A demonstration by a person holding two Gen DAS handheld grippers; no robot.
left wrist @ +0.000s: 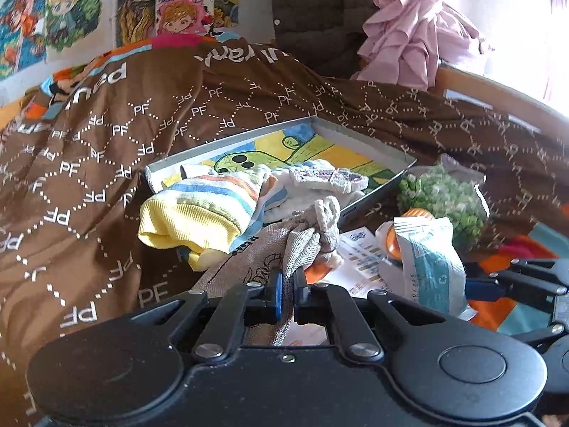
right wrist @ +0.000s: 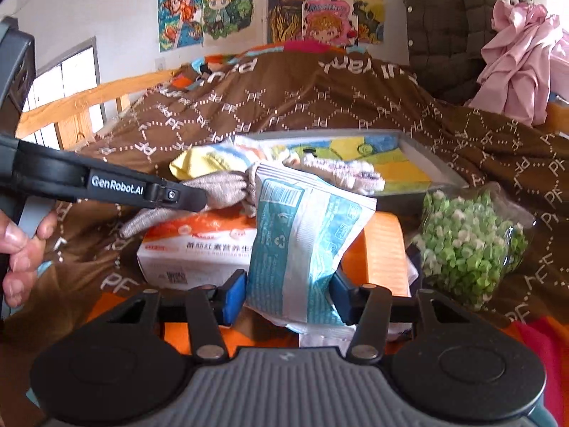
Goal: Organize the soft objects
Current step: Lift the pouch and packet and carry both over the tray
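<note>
My left gripper (left wrist: 288, 284) is shut on a grey knit cloth (left wrist: 302, 245), which bunches up just beyond the blue pads. The same grey cloth (right wrist: 217, 186) shows in the right wrist view, pinched by the left gripper's fingers (right wrist: 177, 195). My right gripper (right wrist: 290, 293) grips a teal-and-white soft packet (right wrist: 302, 238), its blue pads pressing both sides. That packet (left wrist: 430, 259) stands upright at the right of the left wrist view. A yellow striped sock (left wrist: 202, 210) lies at the edge of a shallow tray (left wrist: 227, 140).
A bag of green pieces (right wrist: 466, 242) lies right of the packet. A white-and-orange box (right wrist: 199, 252) sits under the grey cloth. A brown patterned blanket (left wrist: 106, 149) covers the bed. Pink fabric (left wrist: 409, 39) hangs at the back. A hand (right wrist: 17, 249) holds the left gripper.
</note>
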